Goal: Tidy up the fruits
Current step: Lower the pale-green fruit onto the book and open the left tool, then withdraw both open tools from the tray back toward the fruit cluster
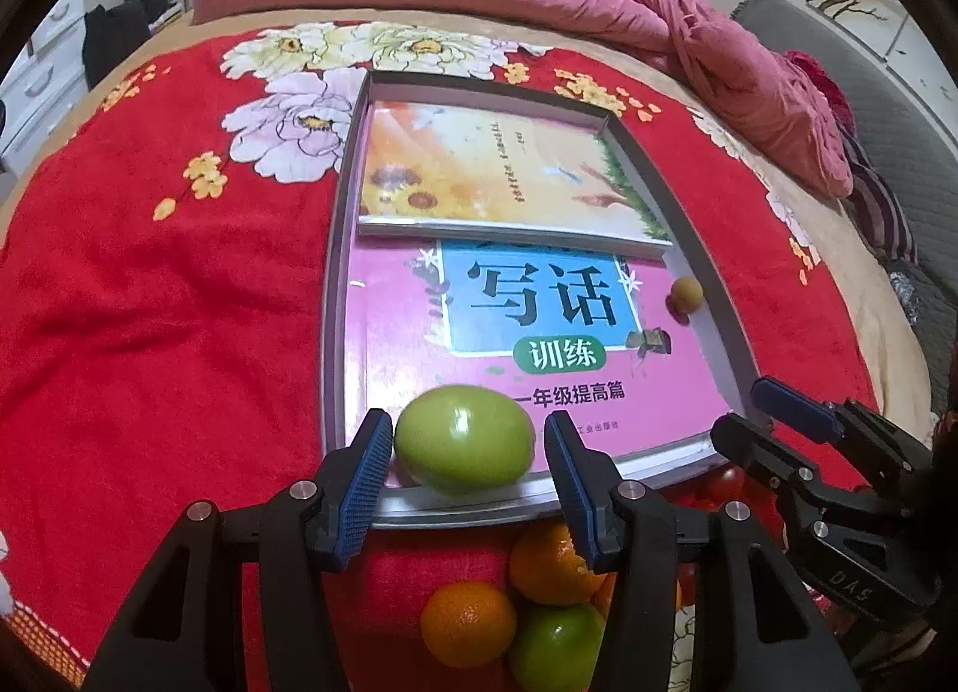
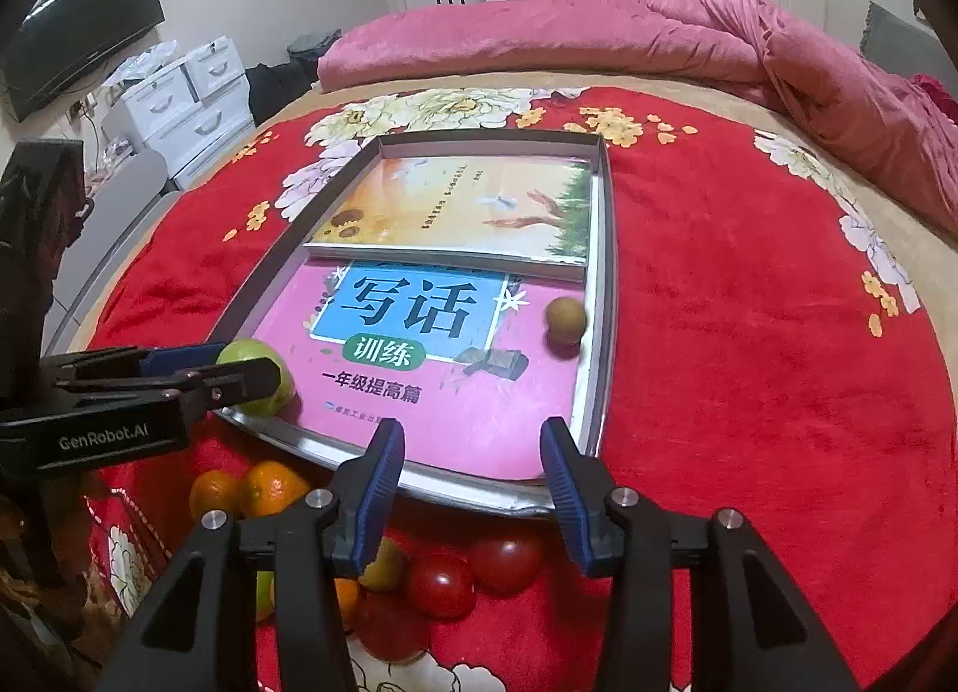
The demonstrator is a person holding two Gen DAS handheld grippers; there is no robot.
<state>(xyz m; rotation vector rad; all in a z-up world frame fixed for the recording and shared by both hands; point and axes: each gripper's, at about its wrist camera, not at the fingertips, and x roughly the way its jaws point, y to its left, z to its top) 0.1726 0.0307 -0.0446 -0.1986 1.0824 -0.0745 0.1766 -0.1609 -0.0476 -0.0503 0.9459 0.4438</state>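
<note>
A grey tray (image 1: pixel 335 285) lined with two books lies on the red flowered bedspread. A green fruit (image 1: pixel 464 439) rests at the tray's near edge between the open fingers of my left gripper (image 1: pixel 467 470); the left pad touches it, the right pad stands clear. It also shows in the right wrist view (image 2: pixel 257 378). A small brownish fruit (image 1: pixel 685 294) sits at the tray's right side (image 2: pixel 564 319). My right gripper (image 2: pixel 473 470) is open and empty above the tray's near edge (image 2: pixel 455 491). Oranges (image 1: pixel 467 623), a green fruit (image 1: pixel 554 650) and red tomatoes (image 2: pixel 440 584) lie in front of the tray.
A pink duvet (image 2: pixel 599 33) is bunched along the far side of the bed. White drawers (image 2: pixel 191 93) and a TV (image 2: pixel 78 39) stand at the left. The right gripper's body (image 1: pixel 838 470) shows beside the tray's near right corner.
</note>
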